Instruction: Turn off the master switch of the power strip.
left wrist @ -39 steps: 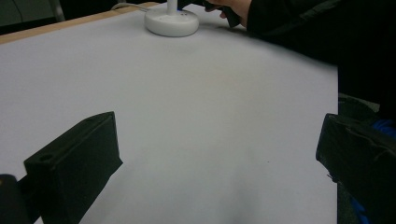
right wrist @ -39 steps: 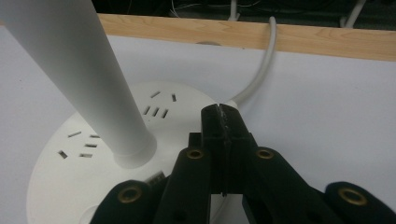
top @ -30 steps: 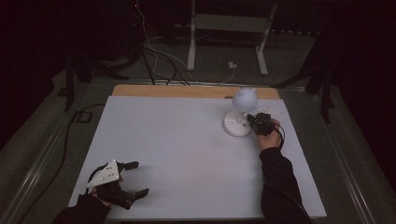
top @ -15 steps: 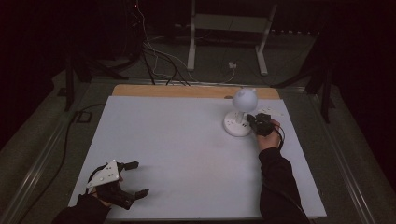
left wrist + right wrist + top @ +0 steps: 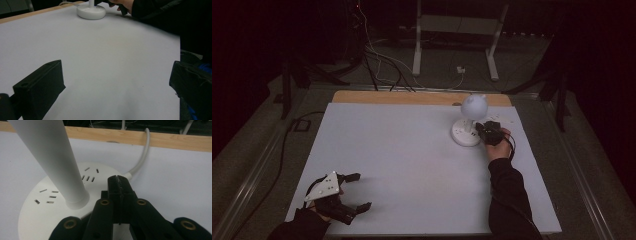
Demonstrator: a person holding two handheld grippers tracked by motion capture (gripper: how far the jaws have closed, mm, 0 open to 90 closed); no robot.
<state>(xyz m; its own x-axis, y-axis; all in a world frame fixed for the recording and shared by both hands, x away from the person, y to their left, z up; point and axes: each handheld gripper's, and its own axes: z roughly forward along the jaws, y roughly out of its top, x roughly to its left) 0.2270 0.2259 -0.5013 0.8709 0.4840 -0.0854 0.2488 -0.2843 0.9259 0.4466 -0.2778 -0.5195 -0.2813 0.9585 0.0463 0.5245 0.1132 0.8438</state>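
L gripper (image 5: 357, 190) is held low at near-left, jaws spread wide, grey plate on top, sleeve entering from bottom edge. R gripper (image 5: 119, 182) is held out at far right, arm extended fwd, jaws pressed fully together w/ nothing between.

I work in what looks like a lab or recording studio: my white worktop (image 5: 412, 150) stands in a dark room, and beyond its far wooden edge cables (image 5: 382, 65) sprawl over the grey floor (image 5: 452, 60) around a metal stand (image 5: 457, 30).
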